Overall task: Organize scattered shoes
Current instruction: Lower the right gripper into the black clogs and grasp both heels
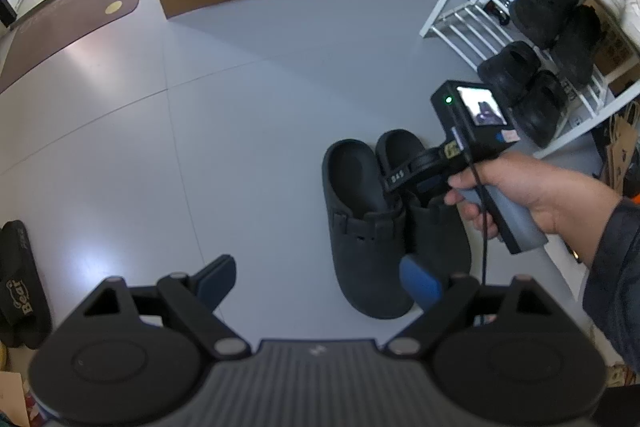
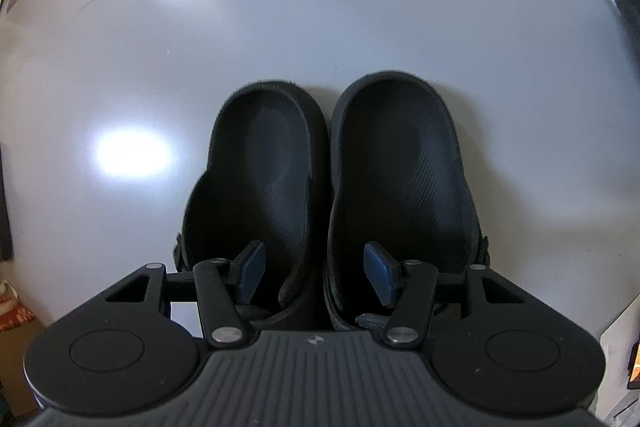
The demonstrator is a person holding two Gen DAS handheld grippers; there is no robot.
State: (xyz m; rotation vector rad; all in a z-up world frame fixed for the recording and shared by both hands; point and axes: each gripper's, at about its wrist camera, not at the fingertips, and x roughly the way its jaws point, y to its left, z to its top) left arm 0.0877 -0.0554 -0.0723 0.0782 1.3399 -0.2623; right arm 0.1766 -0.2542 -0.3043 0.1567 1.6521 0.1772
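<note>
the two black clogs lie side by side on the grey floor, touching along their inner edges, heels pointing away from the person and toes toward them. their long axes run straight along the right gripper's line of sight, so that gripper sits squarely over the pair where they meet. its jaws stand partly apart, one blue pad inside the opening of each clog, straddling the two inner walls; the pads do not look pressed on those walls yet, and i read it as holding nothing.

the left gripper hangs nearer the person and off to the left of the clogs, spread wide and empty, so the right hand is plainly the nearer one. the white shoe rack stands beyond and to the right, with other dark clogs on its bars (a pair of black slides also lies on the floor at far left). the pair is tidy but on the floor, which fits either a lift toward the rack or a pair just set down.
</note>
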